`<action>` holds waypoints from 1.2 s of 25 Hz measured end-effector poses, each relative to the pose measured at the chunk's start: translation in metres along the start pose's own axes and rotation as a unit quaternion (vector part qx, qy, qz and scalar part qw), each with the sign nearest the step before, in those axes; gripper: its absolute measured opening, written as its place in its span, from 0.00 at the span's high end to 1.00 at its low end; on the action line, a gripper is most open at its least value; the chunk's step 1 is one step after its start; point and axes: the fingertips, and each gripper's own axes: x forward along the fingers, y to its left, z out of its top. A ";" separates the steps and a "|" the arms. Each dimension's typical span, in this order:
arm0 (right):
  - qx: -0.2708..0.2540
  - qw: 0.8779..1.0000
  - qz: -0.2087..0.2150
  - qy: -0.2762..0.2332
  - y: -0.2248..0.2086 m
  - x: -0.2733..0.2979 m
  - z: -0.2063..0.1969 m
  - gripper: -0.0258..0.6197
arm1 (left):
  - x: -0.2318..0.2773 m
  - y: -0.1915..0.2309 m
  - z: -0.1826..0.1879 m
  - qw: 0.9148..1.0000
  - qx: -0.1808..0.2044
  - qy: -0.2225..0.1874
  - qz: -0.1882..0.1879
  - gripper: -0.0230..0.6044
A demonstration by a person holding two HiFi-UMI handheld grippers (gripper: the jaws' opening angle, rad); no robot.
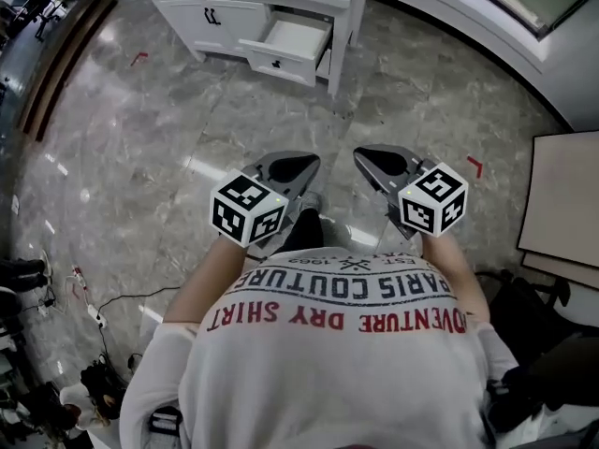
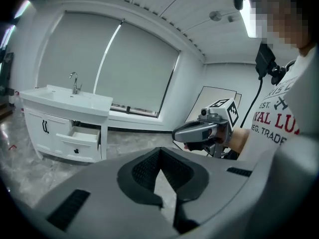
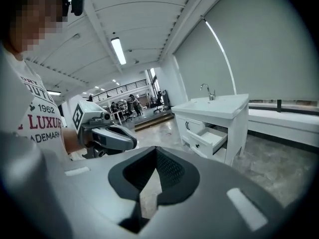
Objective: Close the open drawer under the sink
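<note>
A white vanity (image 1: 183,12) with a sink stands at the far end of the marble floor. Its upper right drawer (image 1: 285,50) is pulled out, and I see nothing inside it. The same open drawer (image 2: 79,136) shows in the left gripper view and, as the drawer (image 3: 212,138), in the right gripper view. My left gripper (image 1: 304,164) and right gripper (image 1: 367,157) hover side by side in front of the person's chest, well short of the vanity. Both are shut and hold nothing. Each gripper view shows the other: the right gripper (image 2: 199,132) and the left gripper (image 3: 112,138).
A low white window ledge (image 1: 468,17) runs along the wall right of the vanity. A flat board (image 1: 562,204) leans at the right. Cables and a power strip (image 1: 94,316) lie on the floor at the left. Red tape marks (image 1: 140,57) dot the floor.
</note>
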 end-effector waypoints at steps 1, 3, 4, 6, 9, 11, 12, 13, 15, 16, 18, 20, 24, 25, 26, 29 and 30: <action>0.003 1.000 -0.003 0.003 -0.017 0.020 0.010 0.96 | 0.006 0.027 0.008 1.000 -0.004 0.001 0.002 0.96; -0.001 1.000 -0.008 0.009 -0.048 0.059 0.032 0.96 | 0.018 0.082 0.024 1.000 -0.006 0.002 0.010 0.96; -0.006 1.000 -0.011 0.011 -0.061 0.077 0.043 0.96 | 0.022 0.107 0.032 1.000 -0.005 0.003 0.013 0.96; -0.014 1.000 -0.018 0.012 -0.083 0.109 0.065 0.96 | 0.026 0.151 0.049 1.000 -0.006 0.000 0.014 0.96; -0.020 0.999 -0.024 0.005 -0.101 0.141 0.091 0.96 | 0.029 0.196 0.071 1.000 -0.009 -0.013 0.012 0.96; -0.029 0.999 -0.028 0.000 -0.106 0.152 0.101 0.96 | 0.032 0.212 0.077 1.000 -0.014 -0.021 0.006 0.96; -0.032 0.999 -0.029 -0.003 -0.108 0.156 0.105 0.96 | 0.033 0.216 0.078 1.000 -0.017 -0.024 0.001 0.96; -0.035 0.999 -0.031 -0.006 -0.109 0.158 0.108 0.96 | 0.034 0.220 0.079 0.999 -0.020 -0.026 -0.005 0.96; -0.034 0.999 -0.035 -0.005 -0.112 0.161 0.112 0.96 | 0.034 0.227 0.082 0.999 -0.027 -0.028 -0.014 0.96; -0.032 0.999 -0.037 -0.001 -0.115 0.163 0.113 0.96 | 0.035 0.230 0.083 0.999 -0.031 -0.028 -0.018 0.96; -0.030 0.999 -0.039 0.007 -0.122 0.168 0.116 0.96 | 0.037 0.235 0.087 0.999 -0.036 -0.029 -0.026 0.96; -0.031 0.999 -0.039 0.009 -0.128 0.174 0.120 0.96 | 0.041 0.242 0.090 0.999 -0.036 -0.029 -0.026 0.96; -0.029 0.999 -0.030 0.015 -0.136 0.184 0.120 0.96 | 0.049 0.252 0.093 0.999 -0.032 -0.027 -0.014 0.96; -0.028 0.999 -0.028 0.017 -0.139 0.186 0.120 0.96 | 0.051 0.254 0.095 0.999 -0.031 -0.027 -0.010 0.96; -0.027 0.999 -0.027 0.019 -0.143 0.188 0.120 0.96 | 0.053 0.256 0.096 0.999 -0.031 -0.026 -0.006 0.96; -0.028 0.999 -0.026 0.019 -0.157 0.196 0.123 0.96 | 0.061 0.263 0.094 0.999 -0.036 -0.016 0.000 0.96; -0.029 0.999 -0.026 0.019 -0.161 0.199 0.124 0.96 | 0.063 0.266 0.092 0.999 -0.038 -0.012 0.002 0.96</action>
